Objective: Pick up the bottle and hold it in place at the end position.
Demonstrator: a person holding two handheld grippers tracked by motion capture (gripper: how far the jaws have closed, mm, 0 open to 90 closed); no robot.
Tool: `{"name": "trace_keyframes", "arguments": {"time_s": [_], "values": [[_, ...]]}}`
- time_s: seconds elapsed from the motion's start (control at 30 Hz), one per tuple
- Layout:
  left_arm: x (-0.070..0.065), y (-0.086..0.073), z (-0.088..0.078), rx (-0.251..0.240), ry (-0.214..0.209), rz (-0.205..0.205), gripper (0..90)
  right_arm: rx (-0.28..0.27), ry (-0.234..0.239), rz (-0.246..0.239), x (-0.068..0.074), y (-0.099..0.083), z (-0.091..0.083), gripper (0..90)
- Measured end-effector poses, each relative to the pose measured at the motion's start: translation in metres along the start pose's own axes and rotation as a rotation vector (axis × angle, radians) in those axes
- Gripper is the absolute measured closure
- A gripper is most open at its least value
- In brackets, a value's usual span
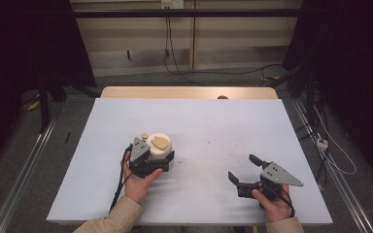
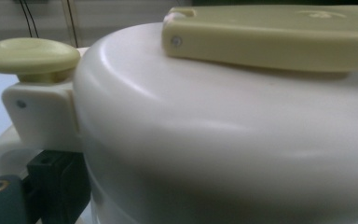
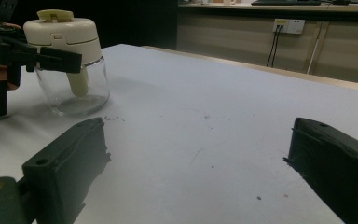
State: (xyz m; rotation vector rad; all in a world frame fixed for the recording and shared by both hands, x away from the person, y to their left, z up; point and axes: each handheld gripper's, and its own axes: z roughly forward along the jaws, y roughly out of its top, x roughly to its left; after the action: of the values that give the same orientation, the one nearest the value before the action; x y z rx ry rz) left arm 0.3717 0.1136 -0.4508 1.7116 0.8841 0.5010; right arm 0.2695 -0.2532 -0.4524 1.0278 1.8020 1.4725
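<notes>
Right claw (image 1: 243, 170): sat nearest, on the right of the worktop, jaws spread wide with nothing between them; held in the right hand (image 1: 274, 203).
Left claw (image 1: 156, 161): left of centre, jaws closed against the white cap of the jar; held in the left hand (image 1: 137, 182).
Jar (image 3: 73, 63): clear glass body, cream-white cap (image 2: 223, 140), pale yellow flap (image 2: 279, 35) and button (image 2: 30, 55); stood upright on the worktop.
Worktop (image 1: 213, 121): pale blue-grey sheet, faint dark specks near the middle.
Wall socket (image 3: 288, 25): on the far wall, cables hanging below.

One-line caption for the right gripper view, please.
Open right gripper over the pale blue table; beyond, left gripper clamps a clear glass jar with cream plastic lid.
</notes>
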Motion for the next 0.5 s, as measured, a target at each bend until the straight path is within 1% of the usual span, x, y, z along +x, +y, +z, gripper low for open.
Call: {"name": "trace_keyframes", "arguments": {"time_s": [0.23,0.27,0.37,0.5], "values": [[-0.0018,0.0018,0.0011,-0.001,0.007,0.006,5.7,0.001,0.001,-0.005,0.0003,-0.0004,-0.0006,3.6],[-0.0021,0.0027,0.0015,-0.004,-0.008,0.009,5.8,0.002,-0.002,-0.001,-0.0001,-0.0005,-0.0015,3.6],[-0.0029,0.0038,0.0008,-0.006,-0.015,0.015,5.8,-0.002,-0.004,0.001,-0.0005,-0.0001,-0.0015,3.6],[-0.0035,0.0068,-0.0010,-0.017,-0.025,0.002,5.8,0.000,-0.002,-0.007,0.0004,0.0003,0.0016,3.6]]}}
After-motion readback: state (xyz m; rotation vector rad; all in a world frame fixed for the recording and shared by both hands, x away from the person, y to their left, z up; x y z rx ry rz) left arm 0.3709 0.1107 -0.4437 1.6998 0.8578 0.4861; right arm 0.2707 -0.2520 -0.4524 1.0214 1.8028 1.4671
